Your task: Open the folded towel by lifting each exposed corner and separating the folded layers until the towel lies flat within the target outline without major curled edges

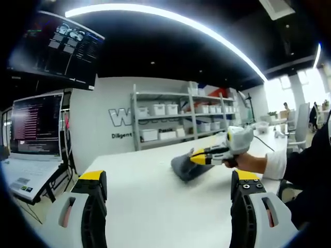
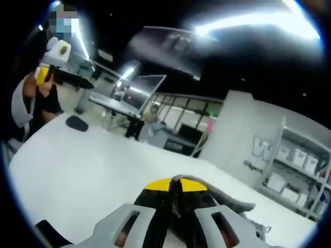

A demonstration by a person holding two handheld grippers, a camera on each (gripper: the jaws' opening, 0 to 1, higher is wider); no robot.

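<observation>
Both handheld grippers look like the same build. The left gripper (image 1: 168, 206) has two chunky light grey plastic jaws with black inner faces, yellow caps on the tips, a reddish slot in each shell, and a couple of small screws on top of one jaw. The right gripper (image 2: 175, 192) has the same grey shells, black insides and yellow tips. The person wears a dark sleeve with a white cuff (image 1: 273, 164).
</observation>
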